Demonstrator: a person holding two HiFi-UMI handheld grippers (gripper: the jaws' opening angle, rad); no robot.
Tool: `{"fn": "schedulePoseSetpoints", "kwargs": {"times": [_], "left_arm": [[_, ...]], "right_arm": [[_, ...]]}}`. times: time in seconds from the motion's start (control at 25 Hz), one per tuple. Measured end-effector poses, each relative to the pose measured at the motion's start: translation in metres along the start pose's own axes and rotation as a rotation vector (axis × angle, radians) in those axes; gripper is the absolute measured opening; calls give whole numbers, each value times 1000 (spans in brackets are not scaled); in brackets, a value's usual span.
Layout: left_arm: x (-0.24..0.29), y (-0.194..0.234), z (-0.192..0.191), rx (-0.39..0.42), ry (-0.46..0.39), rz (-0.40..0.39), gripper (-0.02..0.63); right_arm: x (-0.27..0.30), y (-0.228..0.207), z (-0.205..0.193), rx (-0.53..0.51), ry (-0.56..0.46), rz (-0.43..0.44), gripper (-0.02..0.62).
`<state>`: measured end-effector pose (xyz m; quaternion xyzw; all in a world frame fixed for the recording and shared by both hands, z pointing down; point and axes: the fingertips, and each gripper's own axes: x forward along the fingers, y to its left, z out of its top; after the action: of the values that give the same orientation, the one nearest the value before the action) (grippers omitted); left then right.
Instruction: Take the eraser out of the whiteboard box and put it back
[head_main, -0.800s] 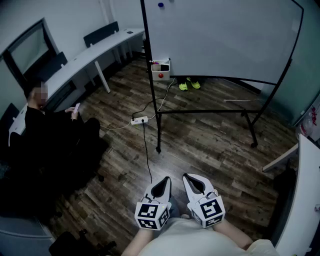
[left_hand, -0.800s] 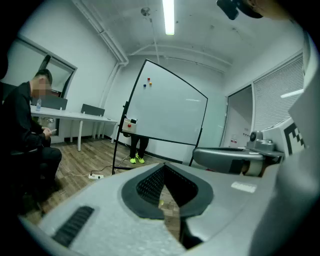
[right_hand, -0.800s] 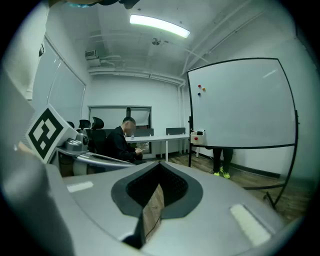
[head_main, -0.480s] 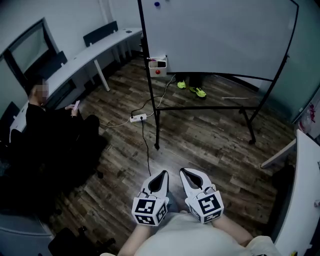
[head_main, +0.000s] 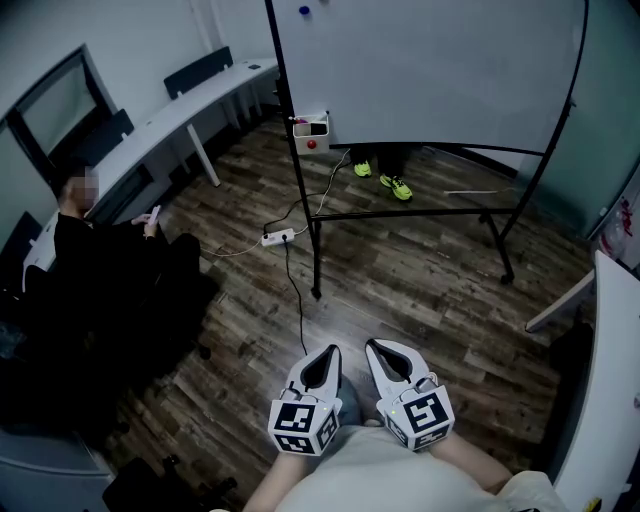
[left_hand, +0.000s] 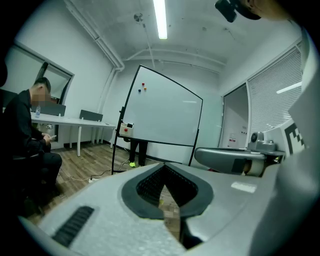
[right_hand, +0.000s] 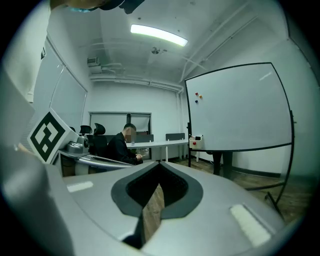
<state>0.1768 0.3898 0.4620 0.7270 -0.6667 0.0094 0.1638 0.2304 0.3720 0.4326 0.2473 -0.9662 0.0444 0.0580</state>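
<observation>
The whiteboard box (head_main: 311, 131) is a small white box with a red spot on its front, fixed to the left post of the whiteboard (head_main: 430, 70), far across the floor. It also shows small in the left gripper view as the box (left_hand: 125, 129) and in the right gripper view as the box (right_hand: 196, 141). The eraser cannot be made out at this distance. My left gripper (head_main: 333, 353) and right gripper (head_main: 373, 349) sit side by side close to my body, both shut with nothing between the jaws. Both point roughly level toward the board.
A seated person (head_main: 95, 255) in dark clothes is at the left by long white desks (head_main: 170, 115). A power strip (head_main: 277, 238) and cable lie on the wood floor. Yellow-green shoes (head_main: 380, 178) show behind the board. A white table (head_main: 612, 400) edges the right.
The head view has shifted slightly. The yellow-green shoes behind the board have stepped apart. Both grippers stay shut, side by side near my body.
</observation>
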Motion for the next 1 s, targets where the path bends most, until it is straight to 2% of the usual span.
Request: {"fn": "schedulePoseSetpoints", "kwargs": {"times": [0.24, 0.4, 0.76, 1.0], "left_arm": [[13, 15, -6, -7, 19, 18, 2], [42, 32, -1, 0, 27, 6, 2], [127, 72, 49, 3, 20, -39, 2], [165, 105, 72, -1, 20, -37, 2]], "right_arm": [[16, -14, -5, 8, 16, 3, 5], [37, -37, -7, 2, 27, -21, 5], [110, -107, 22, 20, 27, -84, 5], [158, -127, 37, 18, 23, -86, 5]]}}
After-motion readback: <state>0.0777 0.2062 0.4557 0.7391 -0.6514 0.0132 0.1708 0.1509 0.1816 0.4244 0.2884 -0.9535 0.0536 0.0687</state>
